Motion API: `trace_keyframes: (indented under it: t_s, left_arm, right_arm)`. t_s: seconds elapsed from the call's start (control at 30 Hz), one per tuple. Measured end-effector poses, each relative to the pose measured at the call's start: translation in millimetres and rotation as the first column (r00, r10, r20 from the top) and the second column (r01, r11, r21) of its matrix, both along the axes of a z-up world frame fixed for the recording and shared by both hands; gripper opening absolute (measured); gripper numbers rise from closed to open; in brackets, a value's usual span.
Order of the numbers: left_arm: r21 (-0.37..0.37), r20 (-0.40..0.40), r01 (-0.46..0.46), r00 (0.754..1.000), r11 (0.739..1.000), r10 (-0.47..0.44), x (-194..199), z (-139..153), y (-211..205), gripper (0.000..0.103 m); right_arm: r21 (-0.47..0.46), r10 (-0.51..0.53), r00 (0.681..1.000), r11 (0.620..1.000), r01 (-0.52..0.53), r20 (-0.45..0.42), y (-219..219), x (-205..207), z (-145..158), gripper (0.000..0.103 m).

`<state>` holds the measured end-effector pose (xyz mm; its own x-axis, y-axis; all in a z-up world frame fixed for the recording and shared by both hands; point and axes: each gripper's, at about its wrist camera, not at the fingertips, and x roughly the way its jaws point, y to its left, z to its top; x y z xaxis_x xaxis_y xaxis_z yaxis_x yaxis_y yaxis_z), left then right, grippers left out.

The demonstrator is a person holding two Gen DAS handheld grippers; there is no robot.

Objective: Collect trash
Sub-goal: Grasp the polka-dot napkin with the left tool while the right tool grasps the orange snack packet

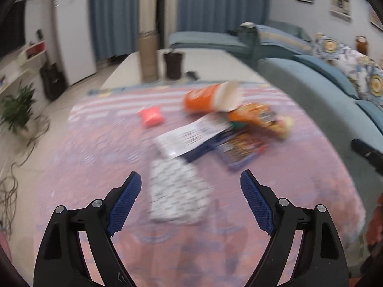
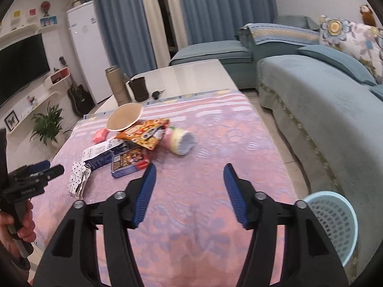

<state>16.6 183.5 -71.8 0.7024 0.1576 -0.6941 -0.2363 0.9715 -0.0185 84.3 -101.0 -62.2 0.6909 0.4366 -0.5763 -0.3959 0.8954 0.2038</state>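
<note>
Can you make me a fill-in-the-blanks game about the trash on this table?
1. The paper cup lies on its ____.
2. The basket beside the table is light ____.
3. Between the fingers of the right tool there is ____.
4. The cloth under the trash is mostly ____.

Missing words: side; blue; nothing; pink

wrappers (image 2: pixel 143 134), tipped cup (image 2: pixel 124 119) heaped on pink cloth (image 2: pixel 215 143).
</note>
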Motion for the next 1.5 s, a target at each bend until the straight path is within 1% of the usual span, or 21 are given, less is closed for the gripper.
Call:
trace_keyframes:
  t_s: [0.1, 0.27, 0.3, 0.4, 0.47, 0.57, 0.63, 0.67, 0.7, 0.73, 0.77, 0.8, 0.83, 1.0, 1.07, 1.13, 1.17, 1.23, 1.27, 1.37, 1.5]
  left_arm:
    - [-0.02, -0.023, -0.03, 0.999, 0.999, 0.03, 0.1, -17.5, 29.5, 0.081]
    - [-0.064, -0.07, -0.044, 0.997, 0.997, 0.04, 11.4, -43.9, 55.7, 0.079]
    - [-0.077, -0.074, -0.046, 0.996, 0.996, 0.041, 12.4, -49.9, 57.0, 0.077]
    - [-0.132, -0.093, -0.029, 0.996, 0.991, 0.017, 19.4, -61.1, 60.2, 0.067]
    - [-0.15, -0.106, -0.018, 0.994, 0.989, 0.002, 24.6, -65.5, 58.0, 0.065]
    - [-0.118, -0.115, -0.005, 0.993, 0.993, -0.009, 27.7, -68.5, 51.4, 0.054]
    - [-0.109, -0.118, 0.007, 0.993, 0.994, -0.02, 28.8, -69.5, 46.9, 0.037]
    - [-0.092, -0.121, 0.006, 0.993, 0.996, -0.018, 29.0, -70.0, 44.8, 0.031]
    - [-0.07, -0.12, 0.003, 0.993, 0.998, -0.012, 28.5, -70.1, 42.4, 0.021]
    - [-0.057, -0.119, 0.001, 0.993, 0.998, -0.008, 28.1, -70.0, 41.3, 0.016]
    - [-0.042, -0.116, 0.0, 0.993, 0.999, -0.005, 27.2, -69.8, 38.9, 0.014]
    - [-0.039, -0.113, 0.001, 0.994, 0.999, -0.006, 25.9, -69.0, 38.3, 0.011]
    - [-0.034, -0.108, 0.005, 0.994, 0.999, -0.009, 24.9, -68.5, 36.7, 0.01]
    - [0.013, -0.102, 0.011, 0.995, 1.0, -0.01, 23.5, -67.2, 29.3, 0.008]
    - [0.007, -0.091, 0.015, 0.996, 1.0, -0.014, 22.2, -65.7, 29.9, 0.007]
    - [0.001, -0.083, 0.017, 0.996, 1.0, -0.017, 23.2, -65.3, 31.7, 0.004]
    - [0.0, -0.074, 0.021, 0.997, 1.0, -0.021, 22.2, -64.0, 31.2, 0.003]
    - [0.001, -0.059, 0.03, 0.998, 1.0, -0.029, 20.1, -62.4, 29.6, 0.002]
    - [0.002, -0.052, 0.03, 0.998, 1.0, -0.03, 18.5, -61.6, 29.3, 0.002]
    - [-0.011, -0.028, 0.026, 0.999, 1.0, -0.026, 12.7, -57.4, 30.4, 0.001]
    - [-0.029, 0.017, 0.014, 1.0, 0.999, -0.014, -1.1, -44.9, 27.3, 0.001]
  right_arm:
    - [0.001, 0.031, 1.0, 1.0, -0.031, -0.006, 17.7, 10.8, -3.8, 0.057]
    - [-0.031, 0.066, 0.998, 0.997, -0.066, 0.001, 49.7, 42.7, -5.6, 0.059]
    - [-0.038, 0.076, 0.997, 0.996, -0.076, -0.001, 56.3, 49.5, -5.7, 0.059]
    - [-0.06, 0.102, 0.995, 0.993, -0.102, -0.001, 76.4, 63.2, -8.4, 0.059]
    - [-0.078, 0.133, 0.991, 0.988, -0.133, 0.001, 92.7, 70.0, -10.9, 0.059]
    - [-0.121, 0.17, 0.986, 0.978, -0.168, 0.006, 118.1, 73.3, -15.5, 0.059]
    - [-0.138, 0.19, 0.982, 0.973, -0.188, 0.005, 132.0, 74.1, -19.3, 0.059]
    - [-0.151, 0.199, 0.98, 0.969, -0.196, 0.005, 139.8, 74.5, -21.4, 0.059]
    - [-0.172, 0.209, 0.978, 0.964, -0.204, 0.008, 148.9, 74.6, -23.7, 0.059]
    - [-0.19, 0.216, 0.976, 0.959, -0.21, 0.013, 155.3, 74.1, -25.1, 0.06]
    - [-0.208, 0.223, 0.975, 0.954, -0.214, 0.018, 161.4, 73.3, -26.7, 0.06]
    - [-0.224, 0.229, 0.973, 0.95, -0.219, 0.019, 166.1, 72.8, -28.2, 0.063]
    - [-0.239, 0.235, 0.972, 0.945, -0.224, 0.018, 171.6, 73.2, -30.1, 0.068]
    - [-0.353, 0.235, 0.971, 0.912, -0.208, 0.035, 202.0, 79.1, -45.6, 0.069]
    - [-0.388, 0.229, 0.972, 0.9, -0.196, 0.041, 209.3, 81.9, -50.5, 0.058]
    - [-0.396, 0.233, 0.972, 0.895, -0.207, 0.02, 211.9, 84.1, -54.8, 0.04]
    - [-0.393, 0.226, 0.974, 0.896, -0.206, 0.006, 211.3, 85.6, -56.1, 0.038]
    - [-0.395, 0.205, 0.979, 0.899, -0.188, 0.001, 208.0, 86.3, -59.0, 0.021]
    - [-0.395, 0.201, 0.98, 0.901, -0.182, 0.006, 206.0, 85.8, -59.7, 0.015]
    - [-0.369, 0.207, 0.978, 0.91, -0.188, 0.013, 195.5, 80.4, -57.2, 0.006]
    - [-0.314, 0.23, 0.972, 0.927, -0.206, 0.041, 174.4, 58.7, -41.0, 0.003]
